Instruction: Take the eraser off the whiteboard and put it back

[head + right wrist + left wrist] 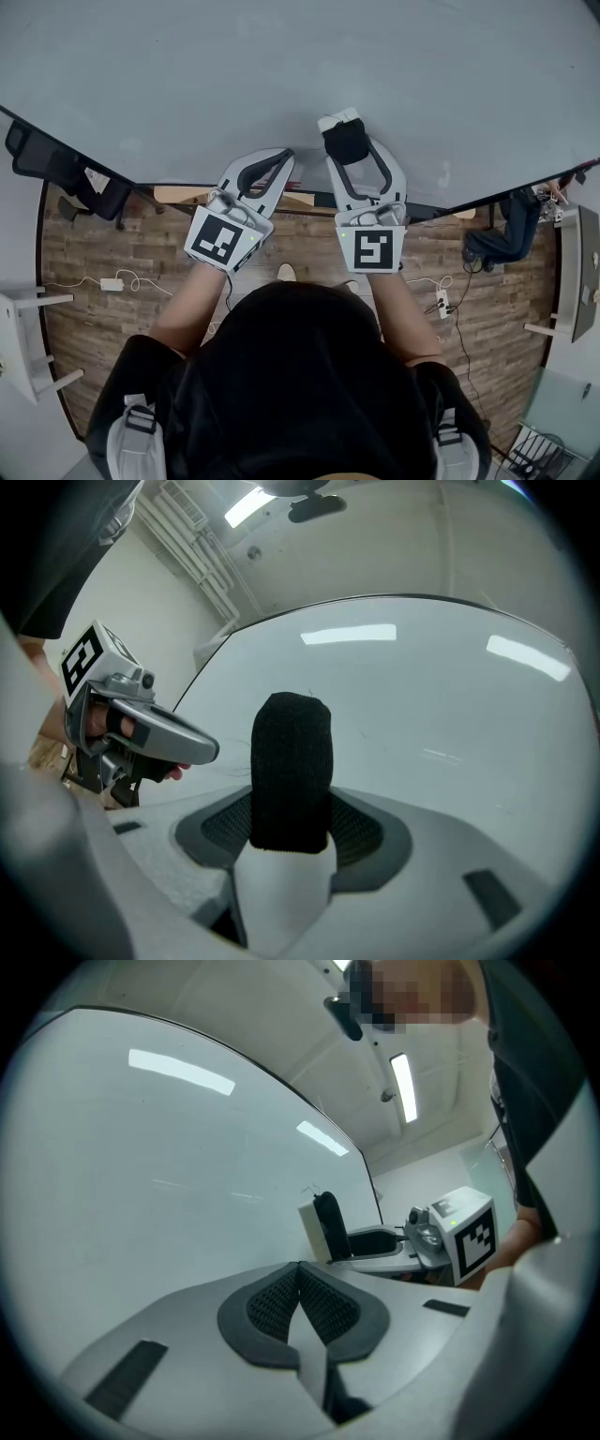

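Right gripper (pixel 348 137) clamped on white-bodied, black-felt block eraser (pixel 291 771), upper centre of head view, near pale glossy whiteboard (pixel 281 66). Left gripper (pixel 300 1274) closed, empty. Seat eraser flat on the board; release only once it holds.

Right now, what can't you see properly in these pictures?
Whether the eraser touches the whiteboard: right gripper view, the eraser covers that spot.
The middle of the whiteboard's bottom edge: head view, the left gripper and right gripper sit in front.
The person at the far right: head view, tiny and partly behind the whiteboard.
The cables on the floor: head view, too small to follow.
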Tool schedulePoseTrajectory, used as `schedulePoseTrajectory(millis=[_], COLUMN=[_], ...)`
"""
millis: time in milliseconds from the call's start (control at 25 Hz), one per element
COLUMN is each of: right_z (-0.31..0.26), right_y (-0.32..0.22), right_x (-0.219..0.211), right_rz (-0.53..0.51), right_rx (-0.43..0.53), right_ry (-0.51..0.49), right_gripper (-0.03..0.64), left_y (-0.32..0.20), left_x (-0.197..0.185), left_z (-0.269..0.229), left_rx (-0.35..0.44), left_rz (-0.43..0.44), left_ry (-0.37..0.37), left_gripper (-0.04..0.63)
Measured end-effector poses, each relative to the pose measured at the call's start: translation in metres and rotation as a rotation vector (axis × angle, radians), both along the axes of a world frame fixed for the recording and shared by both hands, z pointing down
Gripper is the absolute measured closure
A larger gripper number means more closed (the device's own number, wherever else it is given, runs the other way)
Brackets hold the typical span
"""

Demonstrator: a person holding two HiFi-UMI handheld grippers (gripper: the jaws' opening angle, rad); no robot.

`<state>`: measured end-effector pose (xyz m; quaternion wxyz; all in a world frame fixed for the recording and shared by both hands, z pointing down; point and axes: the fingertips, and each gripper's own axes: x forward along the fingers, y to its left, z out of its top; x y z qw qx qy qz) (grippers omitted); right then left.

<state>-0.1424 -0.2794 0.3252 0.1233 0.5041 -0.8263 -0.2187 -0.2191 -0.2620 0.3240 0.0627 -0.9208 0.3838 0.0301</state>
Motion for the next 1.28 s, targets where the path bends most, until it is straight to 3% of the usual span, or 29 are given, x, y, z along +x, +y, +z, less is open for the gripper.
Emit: schedulePoseTrajectory(millis=[480,800,1280], right_z=[-0.015,-0.012,-0.011], right_y=[-0.017,-0.023,-0.023], right_x=[0.000,-0.001,-0.005], right_rz=[0.148,0.225,0.288], right_rx=[0.018,0.011,0.019], right_ry=[0.001,-0.041,-0.092], right_gripper=[0.385,0.385,0.385], left_y=[-0.008,-0.013,-0.009], left_x=[-0.005,-0.004,-0.002], left_z=[-0.023,-0.025,-0.020], left_rx=[0.037,0.061,0.053], left_rz=[-0.020,-0.051,-0.032], left_ry=[0.035,0.015,0.025], left_gripper=[0.600,0.600,0.600])
